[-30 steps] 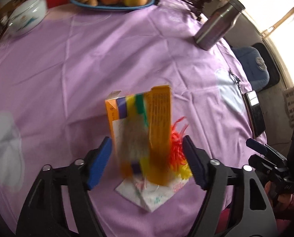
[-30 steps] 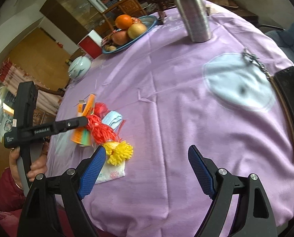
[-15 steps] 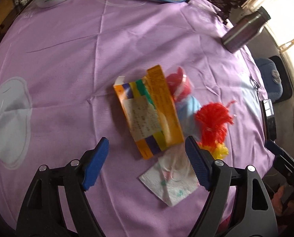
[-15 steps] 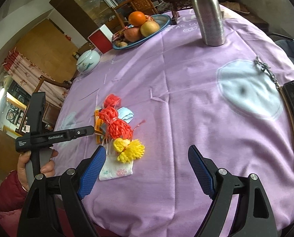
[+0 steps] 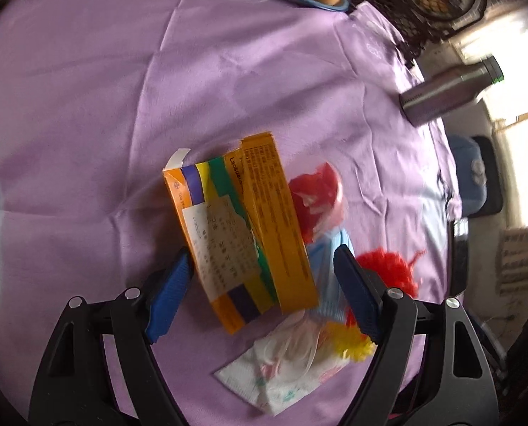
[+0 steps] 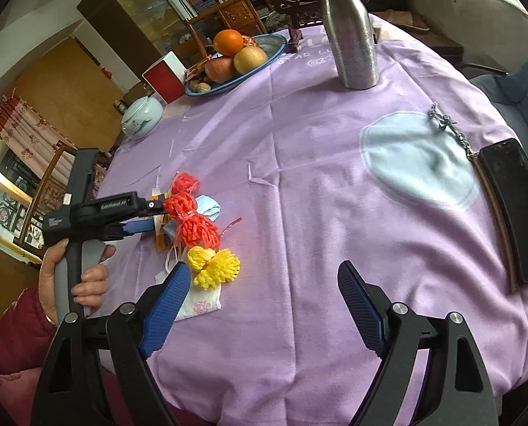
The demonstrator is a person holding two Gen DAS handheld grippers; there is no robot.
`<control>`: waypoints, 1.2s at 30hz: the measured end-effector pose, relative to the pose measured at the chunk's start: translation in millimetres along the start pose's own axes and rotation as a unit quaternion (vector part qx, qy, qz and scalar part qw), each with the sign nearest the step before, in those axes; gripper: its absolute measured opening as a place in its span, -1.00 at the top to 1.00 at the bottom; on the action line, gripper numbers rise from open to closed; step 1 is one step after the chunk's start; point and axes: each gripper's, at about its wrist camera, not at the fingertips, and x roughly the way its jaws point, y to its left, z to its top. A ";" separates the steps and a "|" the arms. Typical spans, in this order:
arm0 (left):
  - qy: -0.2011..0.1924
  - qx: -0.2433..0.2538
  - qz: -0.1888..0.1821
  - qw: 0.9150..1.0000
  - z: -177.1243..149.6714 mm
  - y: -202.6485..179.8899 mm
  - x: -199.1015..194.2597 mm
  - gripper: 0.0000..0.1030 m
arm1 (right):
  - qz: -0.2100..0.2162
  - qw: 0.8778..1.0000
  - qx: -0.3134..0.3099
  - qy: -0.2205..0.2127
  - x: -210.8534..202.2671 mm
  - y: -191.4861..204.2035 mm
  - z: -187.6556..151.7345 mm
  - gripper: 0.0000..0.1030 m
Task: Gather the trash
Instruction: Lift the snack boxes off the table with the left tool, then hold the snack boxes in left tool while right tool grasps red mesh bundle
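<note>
An orange medicine box (image 5: 242, 227) with coloured stripes lies flat on the purple tablecloth in a pile of trash. Beside it lie red mesh netting (image 5: 317, 195), a blue face mask (image 5: 331, 259), a red mesh ball (image 5: 388, 269), yellow netting (image 5: 352, 340) and a white printed napkin (image 5: 281, 372). My left gripper (image 5: 264, 294) is open, its jaws on either side of the box's near end. In the right wrist view the left gripper (image 6: 136, 227) reaches into the pile (image 6: 193, 227). My right gripper (image 6: 260, 305) is open and empty above bare cloth, right of the yellow netting (image 6: 216, 266).
A steel bottle (image 6: 351, 32) stands at the far side. A blue fruit plate (image 6: 242, 60), a red-and-white box (image 6: 166, 76) and a white lidded pot (image 6: 141, 117) sit at the back. A black phone (image 6: 512, 206) with a key chain (image 6: 448, 127) lies at the right edge.
The orange box went from upright between the left jaws to lying flat on the cloth. The left gripper backed off, then moved in over the box again. The right gripper stayed put.
</note>
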 end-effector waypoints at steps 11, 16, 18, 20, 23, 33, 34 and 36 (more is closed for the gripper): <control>-0.062 0.005 -0.018 0.998 -7.2 9.2 -42.9 -0.01 | 0.007 1.000 -0.018 0.008 9.5 15.3 6.4 -0.62; -0.097 -0.008 0.011 0.995 -21.7 26.5 -82.2 -0.01 | 0.024 0.999 -0.042 0.021 28.8 27.5 17.7 -0.62; -0.113 -0.017 0.026 0.993 -33.6 34.5 -100.8 -0.01 | 0.025 0.998 -0.056 0.023 39.7 31.6 25.3 -0.62; -0.126 -0.026 0.042 0.991 -46.2 41.6 -116.7 0.00 | 0.023 0.997 -0.064 0.021 48.4 32.3 33.1 -0.60; -0.146 -0.057 0.060 0.986 -70.9 55.1 -142.9 0.00 | 0.017 0.997 -0.069 0.028 69.0 29.8 47.1 -0.46; -0.189 -0.144 0.092 0.967 -134.9 84.0 -193.5 0.00 | -0.012 0.992 -0.099 0.080 136.2 31.0 64.6 0.10; -0.194 -0.153 0.093 0.965 -140.9 86.8 -197.0 0.00 | -0.005 0.992 -0.097 0.085 137.5 31.4 64.2 0.48; -0.203 -0.166 0.092 0.961 -151.0 91.1 -202.6 0.00 | 0.016 0.995 -0.082 0.055 120.7 32.6 65.9 0.55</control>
